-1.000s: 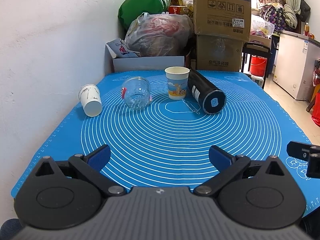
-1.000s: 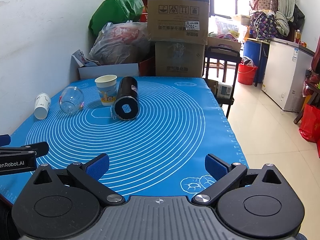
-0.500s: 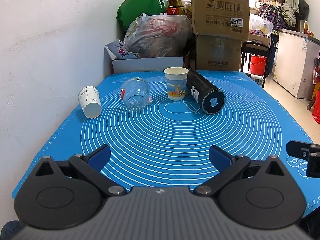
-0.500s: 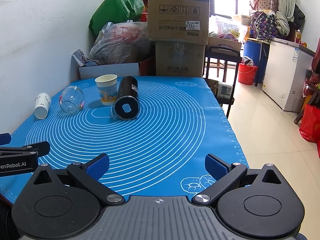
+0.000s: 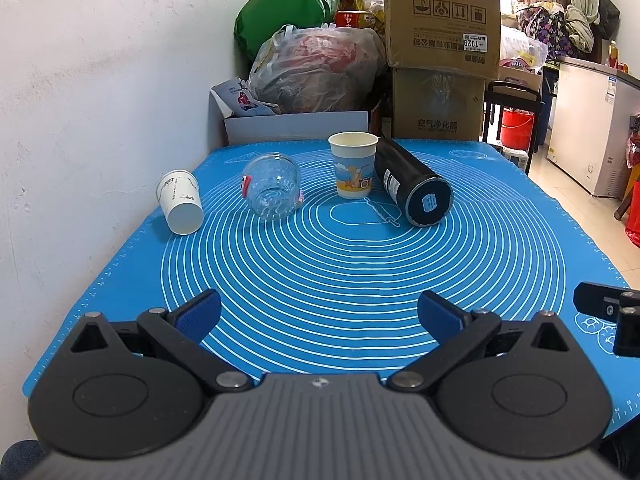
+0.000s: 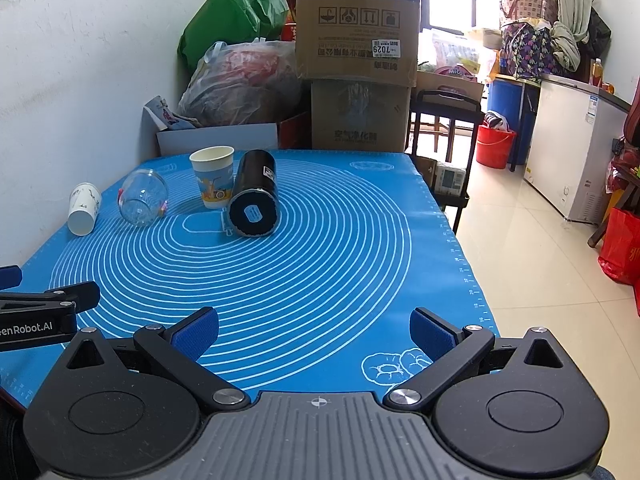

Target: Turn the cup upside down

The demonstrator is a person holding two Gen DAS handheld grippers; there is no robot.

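Observation:
A paper cup with a beach print (image 5: 353, 165) stands upright, mouth up, at the far middle of the blue mat (image 5: 340, 272); it also shows in the right wrist view (image 6: 213, 176). A white paper cup (image 5: 181, 201) (image 6: 83, 208) lies on its side at the far left. A clear glass cup (image 5: 273, 185) (image 6: 142, 197) lies on its side between them. My left gripper (image 5: 319, 315) is open and empty over the mat's near edge. My right gripper (image 6: 314, 332) is open and empty, near the front right of the mat.
A black cylinder bottle (image 5: 412, 181) (image 6: 254, 199) lies on its side touching or just beside the printed cup. A white wall (image 5: 80, 120) runs along the left. Boxes (image 5: 440, 52) and bags (image 5: 316, 68) are stacked behind the table. Floor and a white freezer (image 6: 576, 152) are to the right.
The left gripper's view has shifted slightly; the objects sit a little higher and farther left in the frame. The right gripper and all objects are still.

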